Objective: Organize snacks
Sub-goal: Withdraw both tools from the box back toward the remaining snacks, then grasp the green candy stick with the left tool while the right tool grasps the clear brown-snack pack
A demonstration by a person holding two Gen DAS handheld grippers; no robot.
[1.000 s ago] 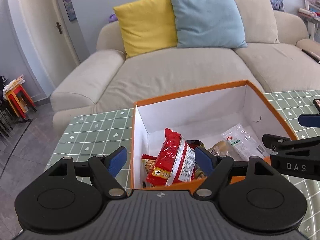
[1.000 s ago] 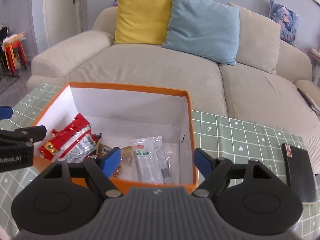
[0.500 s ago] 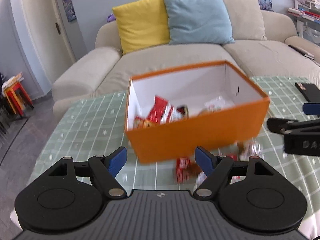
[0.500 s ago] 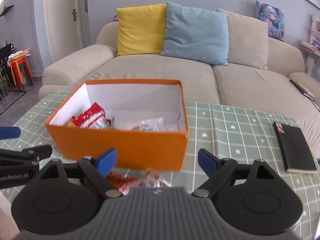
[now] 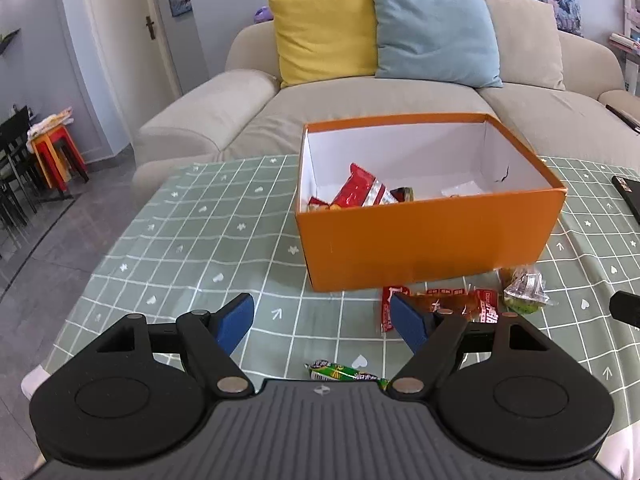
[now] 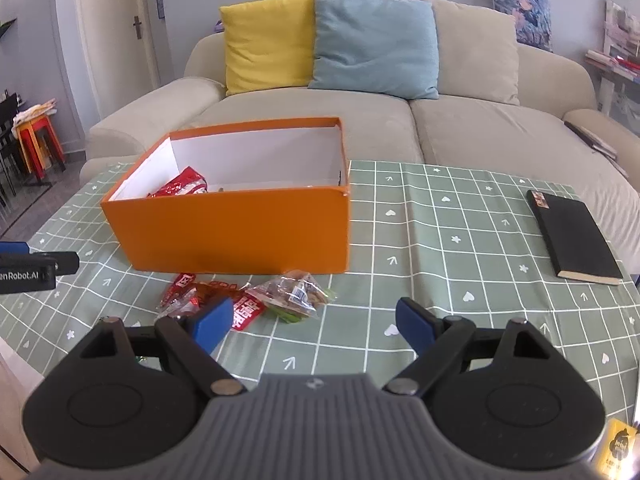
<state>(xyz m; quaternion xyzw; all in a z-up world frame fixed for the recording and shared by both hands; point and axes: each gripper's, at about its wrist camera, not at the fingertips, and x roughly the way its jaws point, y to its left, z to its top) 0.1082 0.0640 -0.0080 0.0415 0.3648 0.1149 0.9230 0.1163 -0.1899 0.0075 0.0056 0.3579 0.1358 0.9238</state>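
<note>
Both tongs, left tongs (image 5: 322, 322) and right tongs (image 6: 314, 326), are wide open and hold nothing. Some snack packets (image 6: 280, 298) lie on the tabletop (image 6: 440, 240), just beside the orange box (image 6: 240, 232). They look light, soft and crinkly, so pinch one at its flat edge.
</note>
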